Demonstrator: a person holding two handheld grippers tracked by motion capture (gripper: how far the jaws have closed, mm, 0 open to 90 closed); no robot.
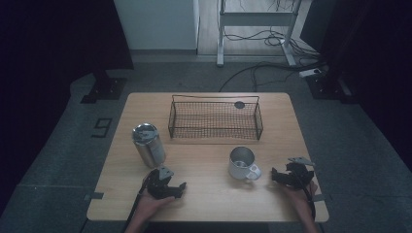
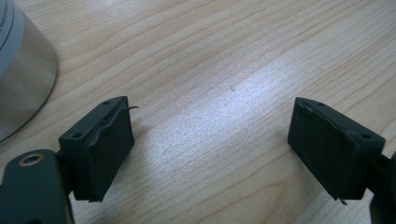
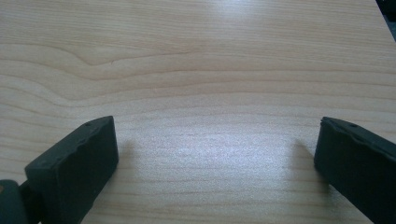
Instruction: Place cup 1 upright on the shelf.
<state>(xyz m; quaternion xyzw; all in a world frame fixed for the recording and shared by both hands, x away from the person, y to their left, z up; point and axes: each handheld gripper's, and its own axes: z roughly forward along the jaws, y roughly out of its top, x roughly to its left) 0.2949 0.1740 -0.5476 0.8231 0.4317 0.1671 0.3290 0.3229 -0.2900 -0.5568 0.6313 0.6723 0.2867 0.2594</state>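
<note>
A person's hand holds my left gripper (image 1: 173,184) low over the wooden table (image 1: 209,201) near its front edge. Just behind it, to the left, stands a steel canister (image 1: 148,144). In the left gripper view its jaws (image 2: 210,135) stand wide apart over bare wood, and the canister's base (image 2: 21,70) shows at the upper left. My right gripper (image 1: 281,175) sits at the front right, pointing left toward a metal mug (image 1: 242,163) with its handle at the front. In the right gripper view its jaws (image 3: 217,149) are open with bare wood between them.
A black wire basket (image 1: 215,131) stands at the back middle of the table, with a small dark round disc (image 1: 239,104) at its far right. Beyond the table are a desk frame and cables on the floor.
</note>
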